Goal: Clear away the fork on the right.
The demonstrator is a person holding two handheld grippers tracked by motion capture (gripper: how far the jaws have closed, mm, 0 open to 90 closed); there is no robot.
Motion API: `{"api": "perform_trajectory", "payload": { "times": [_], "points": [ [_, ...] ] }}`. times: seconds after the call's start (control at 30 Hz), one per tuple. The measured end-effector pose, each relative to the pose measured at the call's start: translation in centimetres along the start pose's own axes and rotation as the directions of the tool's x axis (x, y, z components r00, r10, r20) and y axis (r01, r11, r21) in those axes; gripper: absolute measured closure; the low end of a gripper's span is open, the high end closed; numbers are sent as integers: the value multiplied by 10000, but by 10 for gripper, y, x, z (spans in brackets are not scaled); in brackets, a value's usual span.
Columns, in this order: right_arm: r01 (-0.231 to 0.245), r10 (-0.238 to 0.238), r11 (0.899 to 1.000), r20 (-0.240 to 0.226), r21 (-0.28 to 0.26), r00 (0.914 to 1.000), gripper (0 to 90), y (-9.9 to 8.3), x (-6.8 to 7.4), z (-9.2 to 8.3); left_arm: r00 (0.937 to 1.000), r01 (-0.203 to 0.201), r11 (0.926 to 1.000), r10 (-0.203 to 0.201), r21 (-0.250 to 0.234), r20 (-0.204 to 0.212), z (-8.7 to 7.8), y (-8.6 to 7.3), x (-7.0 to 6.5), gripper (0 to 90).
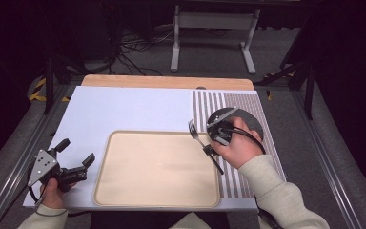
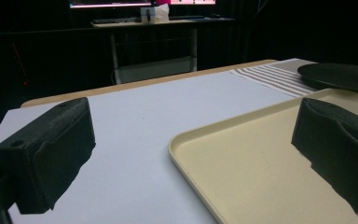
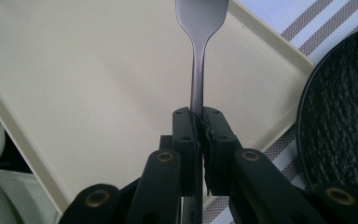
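Observation:
A metal fork (image 1: 196, 135) is clamped by its handle in my right gripper (image 1: 209, 150), above the right edge of the beige tray (image 1: 124, 191). In the right gripper view the fork (image 3: 198, 51) runs straight up from the pinched jaws of the right gripper (image 3: 199, 119), its head over the tray (image 3: 74, 70). A dark round plate (image 1: 255, 121) lies on the striped mat behind the hand, and shows again as the plate (image 3: 345, 121). My left gripper (image 1: 76, 151) rests at the table's left front, jaws wide apart with nothing between them; its fingers (image 2: 51, 149) frame the tray's corner (image 2: 242, 163).
A white board (image 1: 124, 109) covers the table, with a striped placemat (image 1: 248, 181) along its right side. The wooden table edge (image 1: 167, 82) runs at the back. Beyond it stand a metal frame (image 1: 214, 28) and cables on the floor.

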State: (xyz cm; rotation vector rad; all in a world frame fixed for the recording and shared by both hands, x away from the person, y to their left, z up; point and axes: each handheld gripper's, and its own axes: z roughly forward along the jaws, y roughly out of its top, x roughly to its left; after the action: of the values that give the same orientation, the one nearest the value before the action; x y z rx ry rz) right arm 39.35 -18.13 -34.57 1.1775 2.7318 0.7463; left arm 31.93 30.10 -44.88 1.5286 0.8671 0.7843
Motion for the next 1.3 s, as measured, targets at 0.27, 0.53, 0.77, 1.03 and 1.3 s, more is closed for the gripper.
{"api": "perform_trajectory", "payload": {
  "times": [0.27, 0.53, 0.77, 1.03, 1.3],
  "points": [
    [-1118, 1100, 9926, 391, 476, 9932, 845, 3, 10, 8, 10000, -33, 10000, 33, -6, 17, 0, 0, 0, 0],
    [-1730, 1705, 9817, 376, 797, 9846, 845, 6, 14, 17, 10000, 5, 10000, -5, -40, 22, 0, 1, 0, 0],
    [-1799, 1776, 9804, 353, 800, 9835, 845, 4, 14, 24, 10000, -21, 10000, 21, -25, 30, -1, 1, 0, 0],
    [-2034, 2019, 9717, 248, 1200, 9791, 845, 0, 15, 40, 10000, -73, 10000, 73, -35, 33, -1, 1, 0, 0],
    [-2299, 2292, 9581, 240, 1708, 9731, 845, -4, 15, 51, 10000, -25, 10000, 26, -38, 45, 0, 1, 0, 0]
  ]
}}
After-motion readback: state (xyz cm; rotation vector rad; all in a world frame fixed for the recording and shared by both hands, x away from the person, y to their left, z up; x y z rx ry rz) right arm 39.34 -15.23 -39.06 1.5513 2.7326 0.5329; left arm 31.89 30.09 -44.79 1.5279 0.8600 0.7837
